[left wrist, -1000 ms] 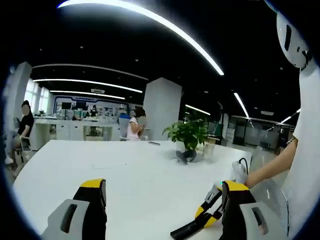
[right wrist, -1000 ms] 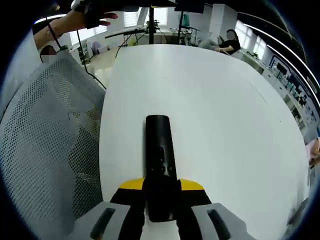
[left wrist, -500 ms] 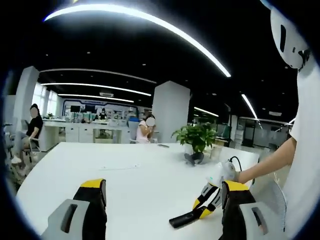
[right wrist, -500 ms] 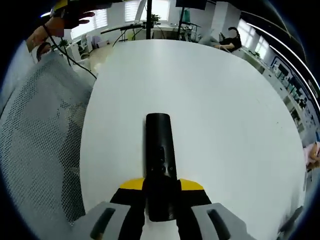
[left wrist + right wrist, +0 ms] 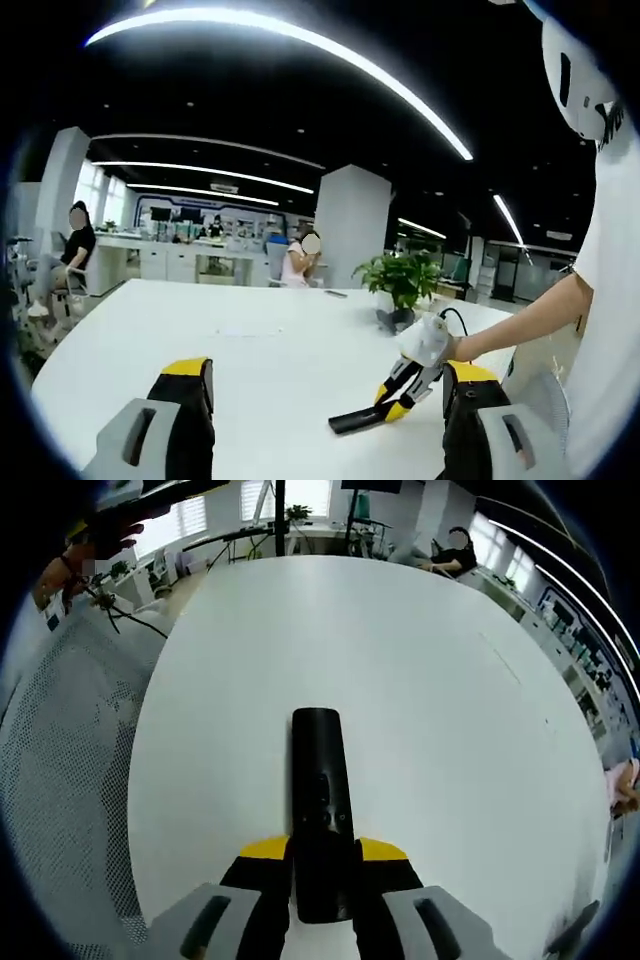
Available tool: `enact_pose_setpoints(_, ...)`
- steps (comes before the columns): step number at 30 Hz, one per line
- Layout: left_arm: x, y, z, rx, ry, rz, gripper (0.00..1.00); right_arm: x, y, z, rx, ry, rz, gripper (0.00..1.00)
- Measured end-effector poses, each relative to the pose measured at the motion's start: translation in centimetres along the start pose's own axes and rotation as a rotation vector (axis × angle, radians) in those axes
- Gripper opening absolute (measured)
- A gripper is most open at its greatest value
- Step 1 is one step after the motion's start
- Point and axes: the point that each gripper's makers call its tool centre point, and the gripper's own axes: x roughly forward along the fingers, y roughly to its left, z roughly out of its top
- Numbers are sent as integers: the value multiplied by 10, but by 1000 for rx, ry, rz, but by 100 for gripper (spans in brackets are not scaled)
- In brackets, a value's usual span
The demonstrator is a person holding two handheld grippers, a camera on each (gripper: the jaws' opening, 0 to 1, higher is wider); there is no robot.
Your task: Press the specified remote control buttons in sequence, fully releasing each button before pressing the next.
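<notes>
Above the white table [image 5: 430,680], the slim black remote control [image 5: 320,800] is clamped by the right gripper [image 5: 322,865] and has been carried farther out; the left gripper [image 5: 325,400] is spread, pressing unstarted.

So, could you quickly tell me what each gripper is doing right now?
Left gripper: open, holding nothing.
Right gripper: shut on the black remote control, held above the white table.

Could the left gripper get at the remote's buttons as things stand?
Probably yes. The right gripper holds the black remote out over the bare white table, nothing lies between, and the left gripper has open, empty jaws.
</notes>
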Motion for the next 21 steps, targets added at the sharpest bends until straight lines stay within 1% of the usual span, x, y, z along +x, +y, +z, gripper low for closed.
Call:
enact_pose_setpoints(3, -1, 0, 1, -10, -8, 4, 98, 2, -8, -2, -2, 17, -4, 20)
enact_pose_setpoints(8, -5, 2, -1, 0, 1, 14, 98, 2, -25, -1, -27, 44, -12, 20)
enact_pose_setpoints(14, -11, 3, 4, -13, -12, 20, 97, 4, -55, 3, -47, 79, -21, 20)
enact_pose_setpoints(18, -13, 3, 5, -12, -10, 23, 97, 5, -70, 6, -71, 103, -20, 20)
enact_pose_setpoints(21, -13, 3, 5, -16, -7, 25, 97, 7, -80, 8, -72, 111, -19, 20)
